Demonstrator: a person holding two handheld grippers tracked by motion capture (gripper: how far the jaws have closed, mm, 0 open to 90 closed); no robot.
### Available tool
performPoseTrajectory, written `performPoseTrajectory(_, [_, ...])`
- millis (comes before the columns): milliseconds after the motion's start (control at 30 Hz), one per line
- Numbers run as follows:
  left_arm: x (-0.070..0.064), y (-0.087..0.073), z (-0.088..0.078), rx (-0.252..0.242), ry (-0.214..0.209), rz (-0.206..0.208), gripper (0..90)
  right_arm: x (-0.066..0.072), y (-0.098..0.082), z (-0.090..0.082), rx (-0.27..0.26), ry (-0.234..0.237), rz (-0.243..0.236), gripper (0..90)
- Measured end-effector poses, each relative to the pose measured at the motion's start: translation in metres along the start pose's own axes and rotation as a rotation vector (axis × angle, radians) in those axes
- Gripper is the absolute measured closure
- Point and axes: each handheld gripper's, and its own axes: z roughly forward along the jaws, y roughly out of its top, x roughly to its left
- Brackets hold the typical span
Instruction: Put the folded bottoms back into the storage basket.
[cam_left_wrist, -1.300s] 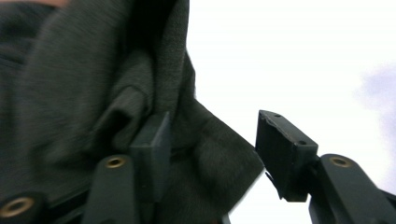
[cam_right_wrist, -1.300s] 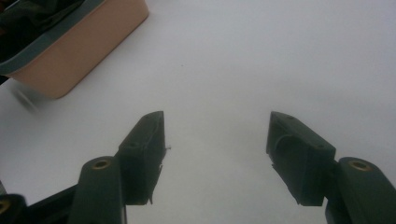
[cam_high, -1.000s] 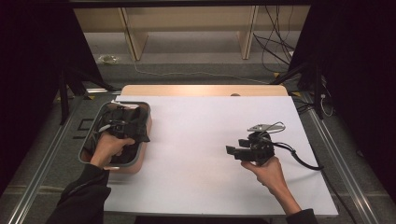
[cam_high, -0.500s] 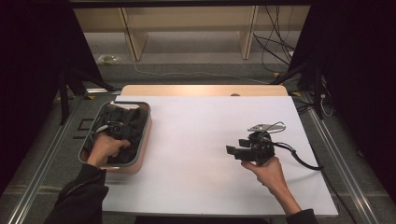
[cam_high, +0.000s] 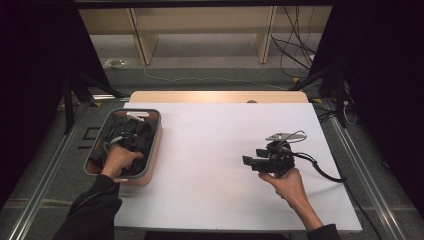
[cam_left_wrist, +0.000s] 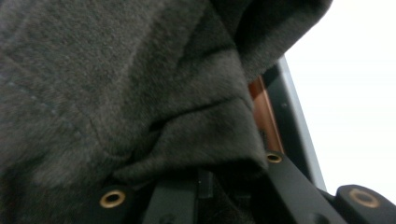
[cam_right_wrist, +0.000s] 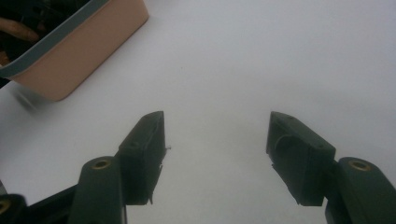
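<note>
Left tool (cam_high: 131, 145) sank deeper into the tub (cam_high: 154, 145), jaws closing then easing on dark cloth (cam_left_wrist: 116, 84).

**Bright table, dark surround, soft close-ups**

In the high view, the white table (cam_high: 215, 150) is evenly lit from above, while both sides are lost in near-black. A warm glow is seen on the far wooden edge. In the left gripper view, dark cloth (cam_left_wrist: 116, 84) is blurred just beyond the fingers, and the background is overexposed. In the right gripper view, soft shadow is cast under the tub (cam_right_wrist: 79, 51).
</note>
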Motion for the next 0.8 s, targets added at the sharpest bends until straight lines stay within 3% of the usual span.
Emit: performPoseTrajectory(800, [-0.013,0.004,-0.047,-0.072,-0.004,0.036,48.8,0.000,-0.002,-0.007,-0.044,0.011,-0.017,37.8])
